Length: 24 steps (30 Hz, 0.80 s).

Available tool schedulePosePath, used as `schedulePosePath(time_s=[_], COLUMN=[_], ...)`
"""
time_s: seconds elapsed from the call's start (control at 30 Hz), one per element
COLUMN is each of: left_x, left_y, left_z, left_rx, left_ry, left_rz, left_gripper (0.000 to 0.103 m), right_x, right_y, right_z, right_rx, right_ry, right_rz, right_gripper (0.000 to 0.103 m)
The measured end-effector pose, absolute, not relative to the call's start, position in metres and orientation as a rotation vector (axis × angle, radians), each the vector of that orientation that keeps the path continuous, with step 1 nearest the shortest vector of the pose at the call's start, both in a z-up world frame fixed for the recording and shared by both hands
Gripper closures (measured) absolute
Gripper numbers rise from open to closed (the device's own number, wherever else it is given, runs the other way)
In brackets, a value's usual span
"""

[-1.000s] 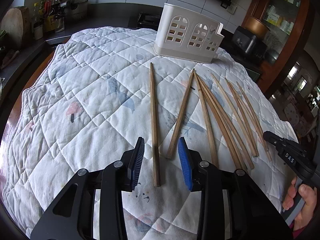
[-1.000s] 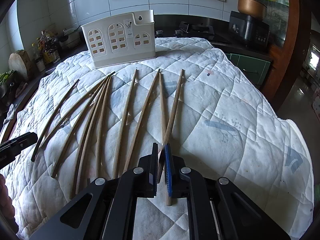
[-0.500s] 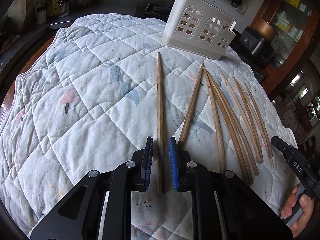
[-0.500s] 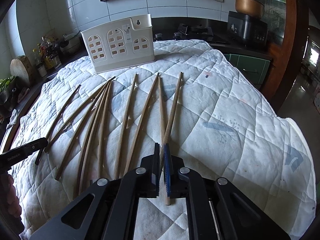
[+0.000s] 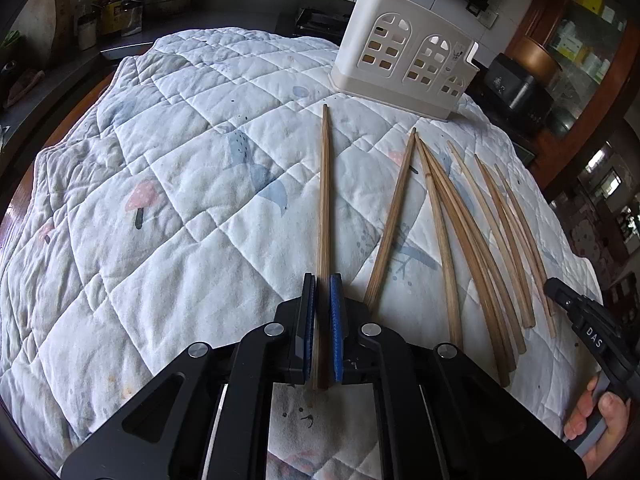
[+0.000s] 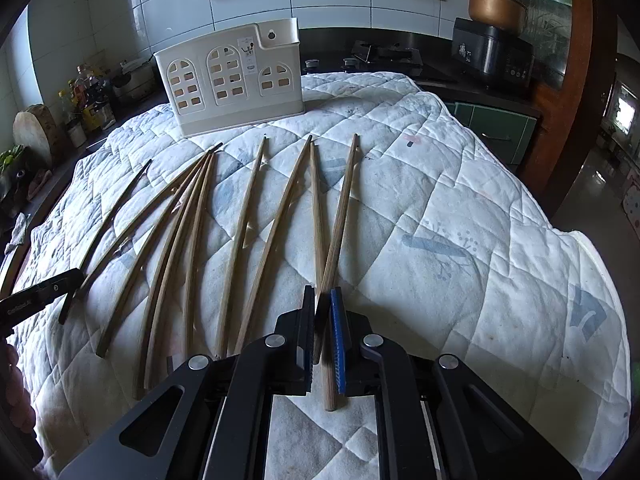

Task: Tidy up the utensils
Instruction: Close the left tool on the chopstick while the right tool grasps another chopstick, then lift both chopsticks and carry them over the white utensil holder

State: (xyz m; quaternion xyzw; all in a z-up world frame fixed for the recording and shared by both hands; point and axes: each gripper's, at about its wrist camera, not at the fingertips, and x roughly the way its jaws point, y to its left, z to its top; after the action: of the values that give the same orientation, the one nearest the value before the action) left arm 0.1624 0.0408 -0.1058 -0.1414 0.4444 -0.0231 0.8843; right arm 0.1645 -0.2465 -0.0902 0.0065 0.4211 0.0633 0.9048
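1. Left wrist view: your left gripper (image 5: 322,280) is clamped on the lone chopstick (image 5: 324,184), whose far tip points at the white holder (image 5: 404,68).
2. Right wrist view: your right gripper (image 6: 322,292) pinches the rightmost chopstick (image 6: 340,216).
3. Loose chopsticks (image 6: 192,236) fan across the quilt (image 6: 460,200), all on the near side of that holder.

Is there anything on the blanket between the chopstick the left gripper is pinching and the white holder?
Nothing visible. The left gripper is shut on the chopstick, and only bare quilt lies between its far tip and the holder. The other chopsticks lie off to the right.
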Motion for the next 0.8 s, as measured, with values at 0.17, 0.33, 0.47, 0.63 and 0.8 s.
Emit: schedulePosePath(time_s=[0.17, 0.33, 0.47, 0.63, 0.8], left_x=[0.163, 0.163, 0.162, 0.153, 0.143], left_y=[0.039, 0.038, 0.040, 0.040, 0.040], left_z=[-0.106, -0.107, -0.106, -0.090, -0.068], left_rx=[-0.296, -0.294, -0.297, -0.263, -0.233], left_ry=[0.926, 0.918, 0.913, 0.857, 0.795], left_rz=[-0.034, -0.036, -0.045, -0.037, -0.031], left_gripper=[0.095, 0.095, 0.097, 0.097, 0.097], right_x=[0.166, 0.171, 0.169, 0.158, 0.146], right_y=[-0.247, -0.249, -0.251, -0.255, -0.258], right_z=[-0.092, -0.099, -0.096, -0.077, -0.055], right_rx=[0.011, 0.042, 0.057, 0.038, 0.018], right_ry=[0.880, 0.899, 0.889, 0.825, 0.750], right_rz=[0.128, 0.139, 0.142, 0.134, 0.138], right_gripper=[0.095, 0.090, 0.095, 0.096, 0.096])
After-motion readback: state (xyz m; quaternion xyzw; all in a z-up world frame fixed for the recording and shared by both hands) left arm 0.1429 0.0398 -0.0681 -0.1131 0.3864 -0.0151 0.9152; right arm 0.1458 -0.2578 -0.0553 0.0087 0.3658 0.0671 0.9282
